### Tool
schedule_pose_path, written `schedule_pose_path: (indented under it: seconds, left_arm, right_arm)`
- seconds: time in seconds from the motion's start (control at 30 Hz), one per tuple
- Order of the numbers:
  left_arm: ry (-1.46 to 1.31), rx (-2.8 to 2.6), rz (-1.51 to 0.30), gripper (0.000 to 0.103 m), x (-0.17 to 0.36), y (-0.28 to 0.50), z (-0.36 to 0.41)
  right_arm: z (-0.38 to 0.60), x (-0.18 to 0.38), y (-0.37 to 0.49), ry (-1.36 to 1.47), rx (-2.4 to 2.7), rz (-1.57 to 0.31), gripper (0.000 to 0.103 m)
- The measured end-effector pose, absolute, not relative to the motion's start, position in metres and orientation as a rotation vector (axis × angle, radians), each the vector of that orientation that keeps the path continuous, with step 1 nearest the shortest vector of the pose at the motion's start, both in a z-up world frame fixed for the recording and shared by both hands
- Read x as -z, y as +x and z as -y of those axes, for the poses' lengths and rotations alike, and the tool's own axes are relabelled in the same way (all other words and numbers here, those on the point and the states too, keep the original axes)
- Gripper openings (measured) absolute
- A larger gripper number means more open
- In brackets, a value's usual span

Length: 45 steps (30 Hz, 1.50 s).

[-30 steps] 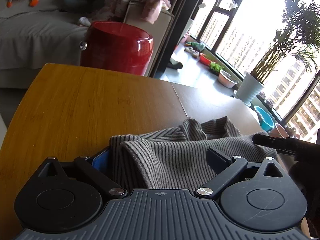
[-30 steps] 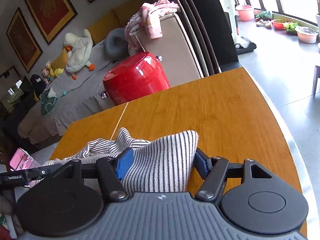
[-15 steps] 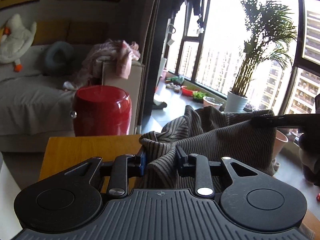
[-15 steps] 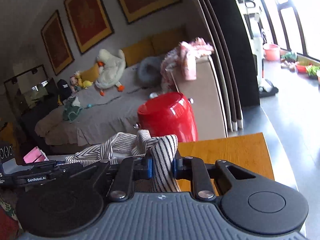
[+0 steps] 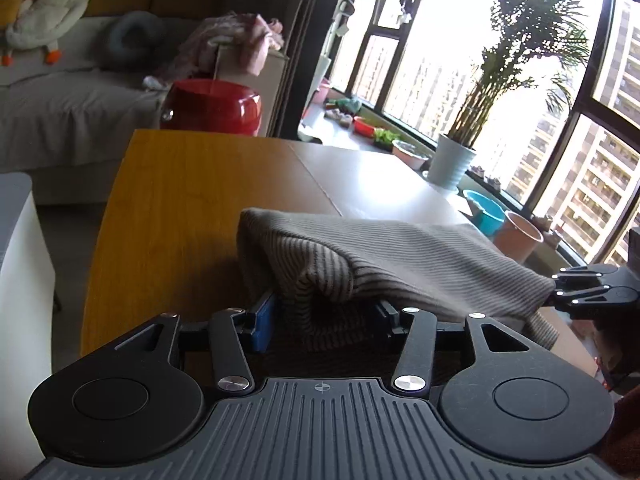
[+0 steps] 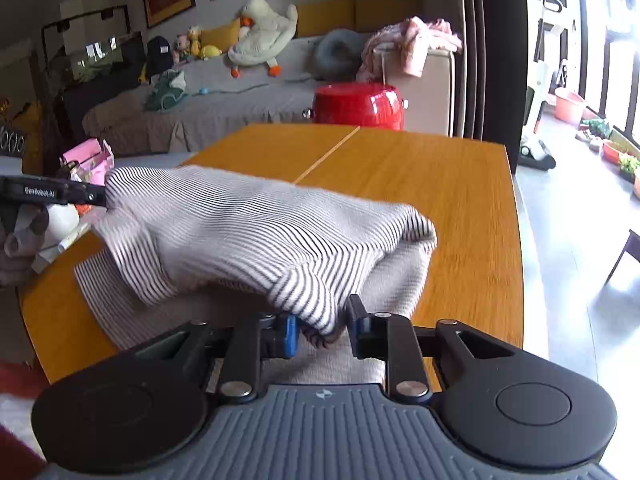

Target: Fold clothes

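A grey-and-white striped knit garment lies on the wooden table, its top layer raised and doubled over the layer beneath. My left gripper has one bunched corner loose between its jaws, which are opening, and the blue pad stands clear of the cloth. It shows at the left edge of the right wrist view as the left gripper, at the cloth's corner. My right gripper still pinches the other corner while its jaws start opening. The right gripper meets the cloth's right end.
A red drum stool stands beyond the table's far edge, before a grey sofa with a plush duck. A white cabinet is at the left. A potted palm, a blue basin and a pink pot line the window.
Both grippers shut on the garment's corners, lifted them and carried them back over the rest of the cloth. Now the fold is down and both pairs of jaws stand wider than half a second ago.
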<state>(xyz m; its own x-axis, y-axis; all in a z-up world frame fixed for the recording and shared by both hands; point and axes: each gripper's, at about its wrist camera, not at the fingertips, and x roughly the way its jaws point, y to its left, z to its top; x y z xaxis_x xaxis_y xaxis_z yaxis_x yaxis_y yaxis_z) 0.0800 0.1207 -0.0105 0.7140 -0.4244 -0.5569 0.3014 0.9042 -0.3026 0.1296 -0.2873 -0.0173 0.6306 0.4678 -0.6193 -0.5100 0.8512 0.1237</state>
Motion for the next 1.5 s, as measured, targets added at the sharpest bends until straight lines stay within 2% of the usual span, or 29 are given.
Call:
schedule_pose_path:
  seconds: [0.07, 0.13, 0.23, 0.33, 0.57, 0.63, 0.7, 0.8, 0.87, 0.9, 0.93, 1.0, 1.2, 1.37, 1.43, 1.47, 1.5]
  left_arm:
    - [-0.230, 0.408, -0.678, 0.068, 0.008, 0.077, -0.131]
    - [-0.255, 0.420, -0.664, 0.081, 0.000, 0.073, -0.139]
    - [-0.292, 0.435, -0.639, 0.087, -0.010, 0.070, -0.146]
    - [-0.310, 0.429, -0.631, 0.095, -0.013, 0.072, -0.144]
    - [-0.323, 0.414, -0.744, 0.095, 0.016, 0.113, -0.105]
    - [-0.304, 0.402, -0.774, 0.095, 0.025, 0.125, -0.095]
    - [-0.304, 0.397, -0.791, 0.091, 0.031, 0.131, -0.089]
    - [-0.271, 0.367, -0.783, 0.073, 0.032, 0.134, -0.080]
    - [-0.240, 0.337, -0.751, 0.060, 0.025, 0.130, -0.079]
    - [-0.230, 0.327, -0.731, 0.050, 0.020, 0.126, -0.080]
    - [-0.232, 0.333, -0.710, 0.042, 0.013, 0.121, -0.082]
    - [-0.252, 0.373, -0.671, 0.037, -0.001, 0.106, -0.085]
    - [-0.217, 0.437, -0.659, 0.037, -0.005, 0.078, -0.080]
    - [-0.216, 0.394, -0.777, 0.041, 0.035, 0.090, -0.079]
    - [-0.175, 0.404, -0.762, 0.042, 0.034, 0.087, -0.078]
    - [-0.155, 0.404, -0.756, 0.044, 0.033, 0.086, -0.078]
    - [-0.137, 0.389, -0.750, 0.055, 0.030, 0.084, -0.079]
  right_arm:
    - [0.298, 0.019, 0.121, -0.036, -0.567, -0.708, 0.034]
    - [0.308, 0.016, 0.114, -0.017, -0.567, -0.709, 0.046]
    - [0.324, 0.006, 0.107, 0.019, -0.557, -0.692, 0.061]
    - [0.335, -0.001, 0.110, 0.121, -0.551, -0.677, 0.065]
    - [0.329, 0.010, 0.141, 0.433, -0.533, -0.695, 0.068]
    - [0.308, 0.023, 0.151, 0.412, -0.525, -0.724, 0.068]
    - [0.289, 0.036, 0.158, 0.361, -0.506, -0.742, 0.068]
    - [0.272, 0.045, 0.167, 0.360, -0.489, -0.738, 0.070]
    - [0.265, 0.041, 0.169, 0.325, -0.486, -0.729, 0.059]
    - [0.262, 0.038, 0.169, 0.303, -0.490, -0.721, 0.046]
    - [0.263, 0.032, 0.167, 0.291, -0.506, -0.705, 0.039]
    - [0.268, 0.018, 0.162, 0.311, -0.538, -0.670, 0.035]
    - [0.290, -0.002, 0.152, 0.371, -0.578, -0.642, 0.035]
    - [0.284, 0.038, 0.156, 0.274, -0.499, -0.735, 0.040]
    - [0.284, 0.044, 0.156, 0.250, -0.492, -0.728, 0.043]
    - [0.284, 0.045, 0.155, 0.242, -0.495, -0.721, 0.044]
    - [0.284, 0.043, 0.154, 0.225, -0.494, -0.716, 0.047]
